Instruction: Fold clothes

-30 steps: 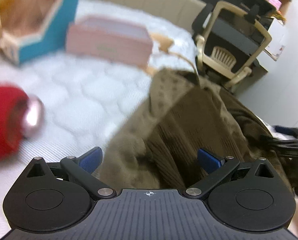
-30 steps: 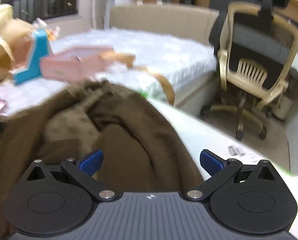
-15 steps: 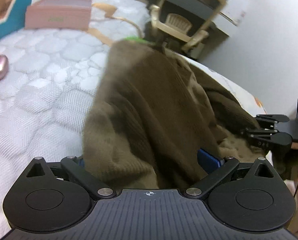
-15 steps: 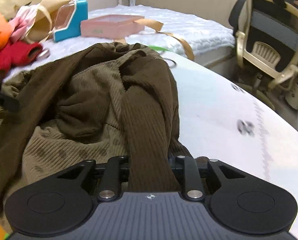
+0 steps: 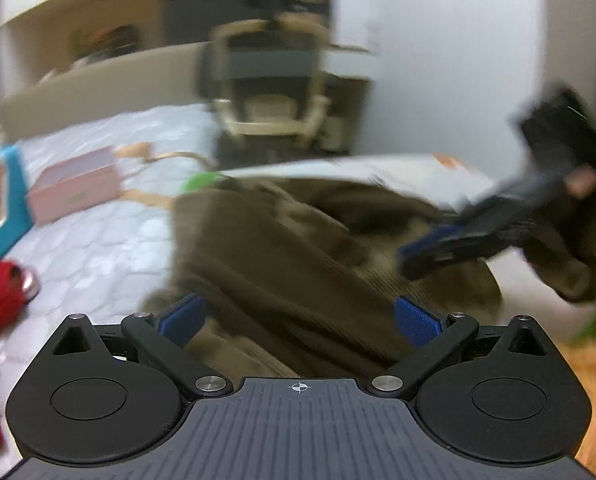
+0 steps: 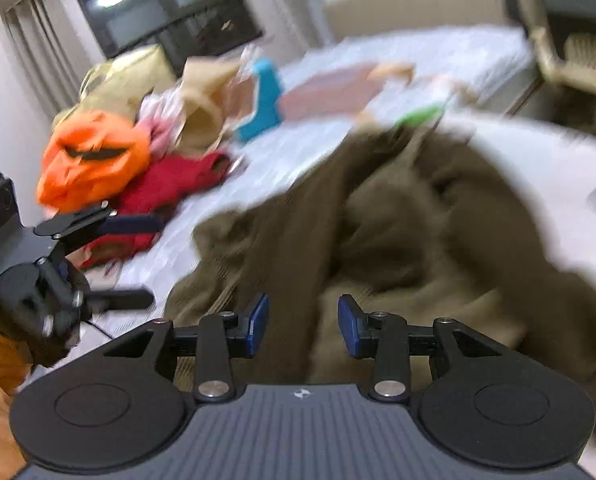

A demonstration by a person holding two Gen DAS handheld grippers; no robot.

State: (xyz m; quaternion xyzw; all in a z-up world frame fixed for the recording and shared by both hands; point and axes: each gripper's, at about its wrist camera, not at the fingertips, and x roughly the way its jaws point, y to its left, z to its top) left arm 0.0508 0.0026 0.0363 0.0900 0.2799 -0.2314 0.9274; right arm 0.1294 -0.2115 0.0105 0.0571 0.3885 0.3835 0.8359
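A brown ribbed sweater [image 5: 298, 264] lies crumpled, partly on the white board and partly on the bed. My left gripper [image 5: 300, 318] hovers over its near edge, open wide, with fabric below the blue pads. In the right wrist view the sweater [image 6: 418, 220] fills the middle. My right gripper [image 6: 302, 325] stands partly open, a dark band of sweater running between its pads without being pinched. From the left wrist the right gripper [image 5: 422, 254] reaches in from the right over the sweater. The left gripper [image 6: 145, 260] shows open at the left. Both views are blurred.
The bed's white quilted cover [image 5: 97, 248] carries a pink box [image 5: 73, 188], a blue box [image 6: 263, 100], a red garment [image 6: 169, 184] and an orange pumpkin bag [image 6: 93, 156]. A cream office chair [image 5: 269, 92] stands beyond. The white board [image 6: 558, 172] lies right of the sweater.
My right gripper, shut on the sweater half a second ago, has spread its fingers. Both cameras have swung upward and the left gripper still stands open over the sweater.
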